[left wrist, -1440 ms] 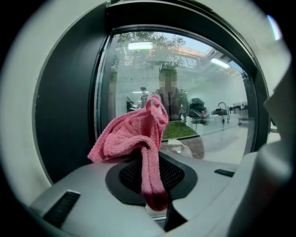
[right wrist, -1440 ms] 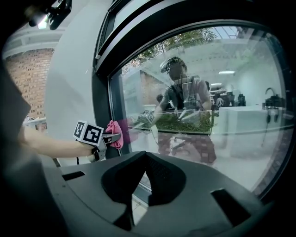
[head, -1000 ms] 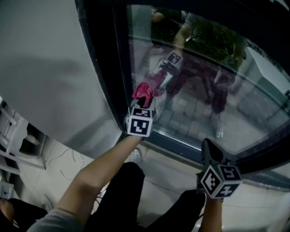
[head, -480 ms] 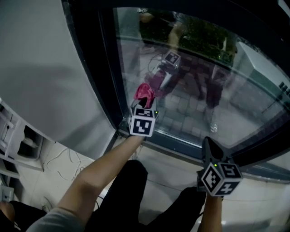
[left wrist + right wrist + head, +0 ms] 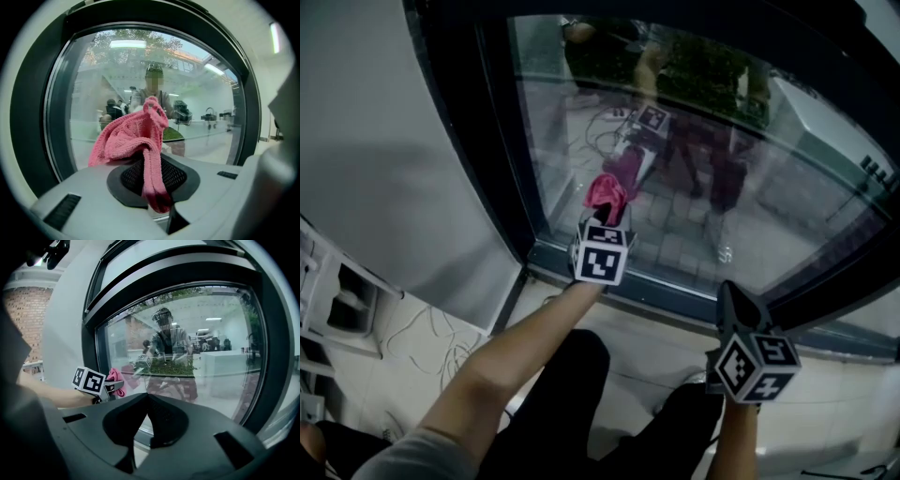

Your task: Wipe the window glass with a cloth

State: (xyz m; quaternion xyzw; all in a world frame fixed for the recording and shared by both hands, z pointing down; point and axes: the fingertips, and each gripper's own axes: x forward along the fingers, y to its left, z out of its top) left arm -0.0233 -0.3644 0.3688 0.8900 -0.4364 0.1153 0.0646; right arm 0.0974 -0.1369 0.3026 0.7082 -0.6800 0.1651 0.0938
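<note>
A pink cloth (image 5: 606,192) (image 5: 140,140) (image 5: 115,378) is bunched in my left gripper (image 5: 607,225) (image 5: 152,187), which is shut on it and holds it up against the lower left part of the window glass (image 5: 694,159) (image 5: 187,84) (image 5: 197,343). The cloth's tail hangs down between the jaws in the left gripper view. My right gripper (image 5: 739,314) (image 5: 149,423) is shut with nothing in it, held back below the glass's lower right, apart from the pane.
A dark window frame (image 5: 487,141) borders the glass, with a grey wall (image 5: 375,141) to the left. The sill (image 5: 675,300) runs below the pane. Cables (image 5: 431,333) lie on the tiled floor beside white shelving (image 5: 328,300) at the left.
The left gripper with the cloth has shifted slightly right and up along the glass. The view has tilted a little; the right gripper has stayed put.
</note>
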